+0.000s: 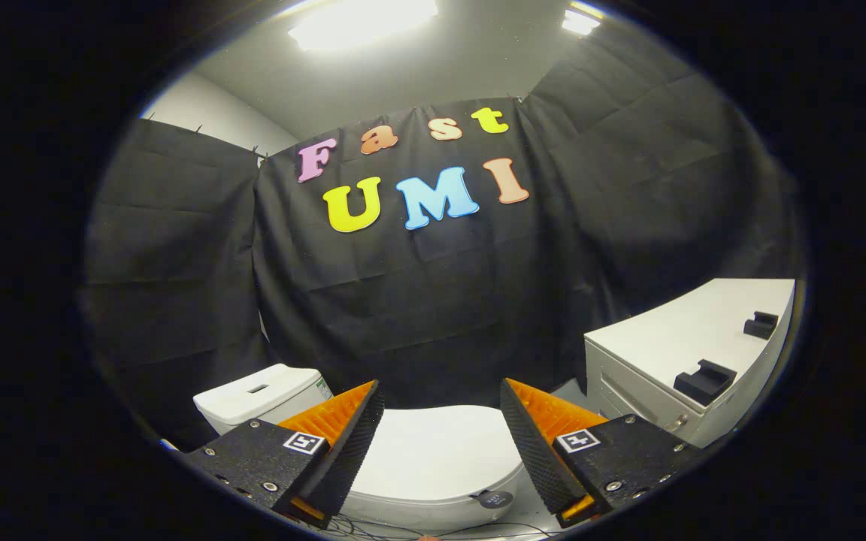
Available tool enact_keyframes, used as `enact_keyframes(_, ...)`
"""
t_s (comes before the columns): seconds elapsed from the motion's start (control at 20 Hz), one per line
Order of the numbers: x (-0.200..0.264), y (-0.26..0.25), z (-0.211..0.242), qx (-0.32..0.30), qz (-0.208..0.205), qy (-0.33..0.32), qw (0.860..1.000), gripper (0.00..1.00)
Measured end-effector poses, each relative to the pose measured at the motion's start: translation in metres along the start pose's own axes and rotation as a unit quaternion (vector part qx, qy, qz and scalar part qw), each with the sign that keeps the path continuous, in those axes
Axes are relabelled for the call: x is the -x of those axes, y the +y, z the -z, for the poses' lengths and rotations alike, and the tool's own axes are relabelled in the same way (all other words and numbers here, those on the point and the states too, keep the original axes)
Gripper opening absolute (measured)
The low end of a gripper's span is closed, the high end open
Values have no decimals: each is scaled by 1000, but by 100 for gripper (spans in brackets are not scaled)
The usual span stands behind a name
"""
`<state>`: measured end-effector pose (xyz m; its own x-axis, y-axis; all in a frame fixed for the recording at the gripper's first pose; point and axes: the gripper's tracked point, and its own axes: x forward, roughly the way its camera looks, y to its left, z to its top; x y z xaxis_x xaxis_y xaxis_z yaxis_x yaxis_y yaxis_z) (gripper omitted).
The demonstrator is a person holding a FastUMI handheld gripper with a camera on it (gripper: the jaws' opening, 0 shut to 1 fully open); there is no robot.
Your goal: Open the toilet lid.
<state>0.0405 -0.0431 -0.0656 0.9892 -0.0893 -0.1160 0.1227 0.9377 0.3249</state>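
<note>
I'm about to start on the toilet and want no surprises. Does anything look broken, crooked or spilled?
Nothing stands out. The toilet lid lies flat and shut, the tank behind it looks whole, and the cabinet beside it is tidy. The gripper hangs open above the lid, touching nothing.

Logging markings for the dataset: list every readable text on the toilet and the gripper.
Round tag by the toilet lid's front edge: too small to read.
Sticker on the tank: too small to read.
Gripper, jaws open over the lid: square markers, no words.
</note>
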Motion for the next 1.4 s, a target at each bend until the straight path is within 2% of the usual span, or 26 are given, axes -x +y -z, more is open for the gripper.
enact_keyframes(0.45,-15,-18,53,-113,4,32,993,96)
enact_keyframes(0.85,-23,-53,97,-185,43,50,980,96)
enact_keyframes(1.05,-25,-66,121,-223,60,58,971,96)
enact_keyframes(1.4,-17,-91,176,-289,106,93,947,95)
